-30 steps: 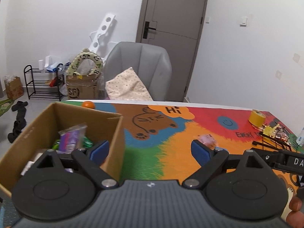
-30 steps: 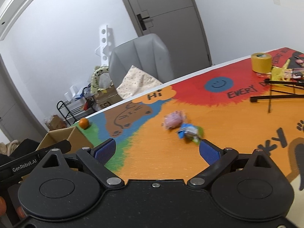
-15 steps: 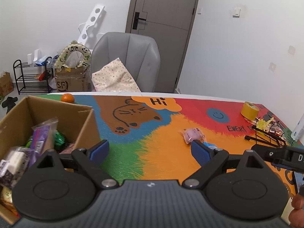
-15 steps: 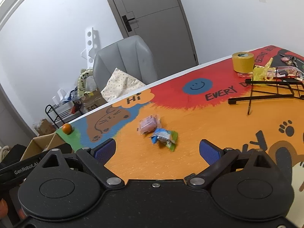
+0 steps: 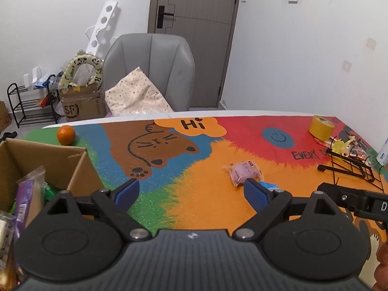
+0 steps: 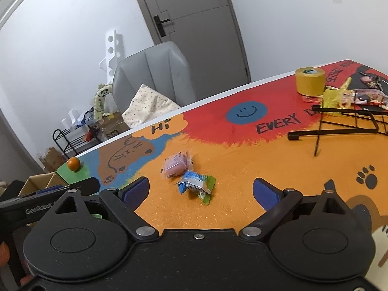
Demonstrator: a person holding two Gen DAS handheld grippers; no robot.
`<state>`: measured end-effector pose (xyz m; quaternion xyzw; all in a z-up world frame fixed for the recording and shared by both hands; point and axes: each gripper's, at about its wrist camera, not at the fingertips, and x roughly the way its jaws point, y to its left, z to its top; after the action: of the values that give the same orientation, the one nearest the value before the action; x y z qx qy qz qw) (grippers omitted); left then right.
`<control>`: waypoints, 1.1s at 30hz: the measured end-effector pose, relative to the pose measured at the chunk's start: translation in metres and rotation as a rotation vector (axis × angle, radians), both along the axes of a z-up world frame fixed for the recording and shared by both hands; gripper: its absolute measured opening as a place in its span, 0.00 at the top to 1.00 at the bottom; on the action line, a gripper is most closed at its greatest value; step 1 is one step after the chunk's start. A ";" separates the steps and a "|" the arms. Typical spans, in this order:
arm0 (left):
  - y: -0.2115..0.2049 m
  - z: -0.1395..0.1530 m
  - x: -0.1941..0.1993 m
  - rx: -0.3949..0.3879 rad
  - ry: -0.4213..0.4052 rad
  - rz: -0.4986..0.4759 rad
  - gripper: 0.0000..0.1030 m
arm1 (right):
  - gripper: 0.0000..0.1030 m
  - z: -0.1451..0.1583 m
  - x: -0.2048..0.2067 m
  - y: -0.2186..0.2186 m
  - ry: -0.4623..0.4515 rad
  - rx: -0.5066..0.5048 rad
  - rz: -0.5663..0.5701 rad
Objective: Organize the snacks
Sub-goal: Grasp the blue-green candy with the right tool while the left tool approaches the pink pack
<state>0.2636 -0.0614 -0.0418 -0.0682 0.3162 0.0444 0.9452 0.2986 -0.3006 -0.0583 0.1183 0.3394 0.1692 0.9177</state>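
Two snacks lie touching on the mat – a pink pack and a blue-green one – so the right gripper, empty, jaws closing, lines up on them, while the left gripper hangs apart and empty by the box.

Home room, grey armchair with cushion, shoe rack, cartoon table mat, closed door

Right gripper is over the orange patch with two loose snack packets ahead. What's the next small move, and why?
Probably ease the right gripper forward and down over the blue-green snack packet. Its jaws are closing with nothing between them yet, and that packet lies nearest, touching the pink snack packet. The cardboard box already holds snacks.
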 end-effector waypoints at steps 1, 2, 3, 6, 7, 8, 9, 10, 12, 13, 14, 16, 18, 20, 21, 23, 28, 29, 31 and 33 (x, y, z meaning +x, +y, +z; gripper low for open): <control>-0.001 -0.001 0.003 0.001 0.005 -0.003 0.11 | 0.14 -0.001 0.002 0.000 0.003 0.000 0.002; -0.001 -0.002 0.006 0.003 0.008 -0.006 0.11 | 0.15 -0.002 0.005 0.001 0.008 0.000 0.001; -0.002 -0.003 0.008 0.005 0.011 -0.008 0.11 | 0.17 -0.004 0.007 0.001 0.012 0.000 0.003; -0.004 -0.007 0.017 0.004 0.022 -0.010 0.11 | 0.21 -0.009 0.015 0.002 0.029 0.005 0.011; -0.004 -0.009 0.021 0.003 0.028 -0.011 0.11 | 0.22 -0.011 0.017 0.002 0.031 0.004 0.014; -0.005 -0.010 0.024 0.003 0.033 -0.012 0.11 | 0.22 -0.012 0.020 0.002 0.035 0.004 0.016; -0.006 -0.012 0.027 0.003 0.038 -0.013 0.11 | 0.24 -0.014 0.022 0.002 0.040 0.005 0.018; -0.007 -0.013 0.030 0.003 0.043 -0.015 0.11 | 0.26 -0.016 0.025 0.002 0.045 0.006 0.022; -0.009 -0.016 0.036 0.004 0.051 -0.022 0.11 | 0.28 -0.020 0.030 0.002 0.053 0.003 0.026; -0.010 -0.018 0.039 0.004 0.055 -0.024 0.11 | 0.30 -0.023 0.032 0.002 0.059 0.001 0.028; -0.011 -0.020 0.042 0.005 0.059 -0.027 0.11 | 0.31 -0.025 0.035 0.003 0.066 0.000 0.030; -0.013 -0.023 0.048 0.006 0.066 -0.029 0.11 | 0.37 -0.030 0.040 0.004 0.079 -0.001 0.036; -0.014 -0.026 0.052 0.006 0.073 -0.028 0.11 | 0.42 -0.033 0.045 0.006 0.086 -0.003 0.049; -0.013 -0.030 0.057 0.007 0.081 -0.024 0.11 | 0.43 -0.036 0.049 0.010 0.084 -0.009 0.067; -0.012 -0.031 0.058 0.008 0.086 -0.022 0.11 | 0.43 -0.037 0.051 0.012 0.084 -0.012 0.077; -0.011 -0.035 0.062 0.011 0.097 -0.016 0.11 | 0.43 -0.041 0.054 0.016 0.091 -0.013 0.098; -0.008 -0.039 0.069 0.018 0.111 -0.007 0.11 | 0.43 -0.052 0.064 0.027 0.108 -0.036 0.117; -0.008 -0.040 0.070 0.018 0.112 -0.005 0.11 | 0.43 -0.053 0.066 0.029 0.109 -0.036 0.123; -0.006 -0.041 0.073 0.015 0.116 0.001 0.11 | 0.43 -0.054 0.070 0.032 0.109 -0.041 0.129; -0.005 -0.041 0.075 0.014 0.117 0.002 0.11 | 0.42 -0.055 0.072 0.035 0.098 -0.059 0.129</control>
<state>0.3386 -0.0668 -0.0831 -0.0591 0.3706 0.0514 0.9255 0.3709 -0.2659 -0.1134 0.0772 0.3958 0.2120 0.8902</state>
